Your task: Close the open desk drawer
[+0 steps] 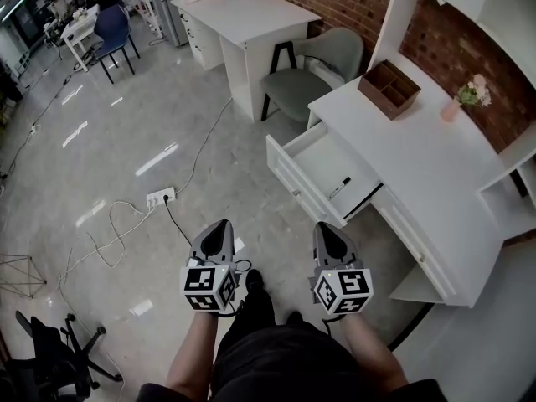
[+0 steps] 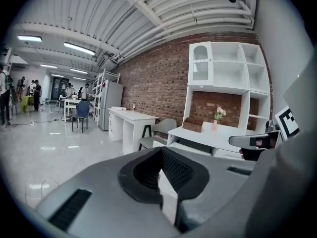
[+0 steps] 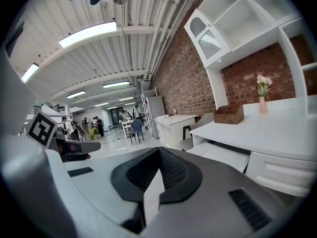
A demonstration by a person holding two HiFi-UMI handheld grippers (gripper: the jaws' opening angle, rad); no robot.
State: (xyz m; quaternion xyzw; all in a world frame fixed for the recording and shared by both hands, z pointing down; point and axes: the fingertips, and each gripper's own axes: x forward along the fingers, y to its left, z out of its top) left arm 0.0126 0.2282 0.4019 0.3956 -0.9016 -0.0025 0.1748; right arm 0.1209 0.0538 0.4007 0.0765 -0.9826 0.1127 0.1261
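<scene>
The drawer (image 1: 325, 168) stands fully open; our left tool (image 1: 221, 228) and right tool (image 1: 328, 229), jaws together and empty, hang well apart from it.

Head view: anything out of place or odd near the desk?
One desk drawer stands pulled out, with what looks like a pen lying inside. A power strip and loose cable trail across the floor in front. Nothing looks spilled or damaged.
</scene>
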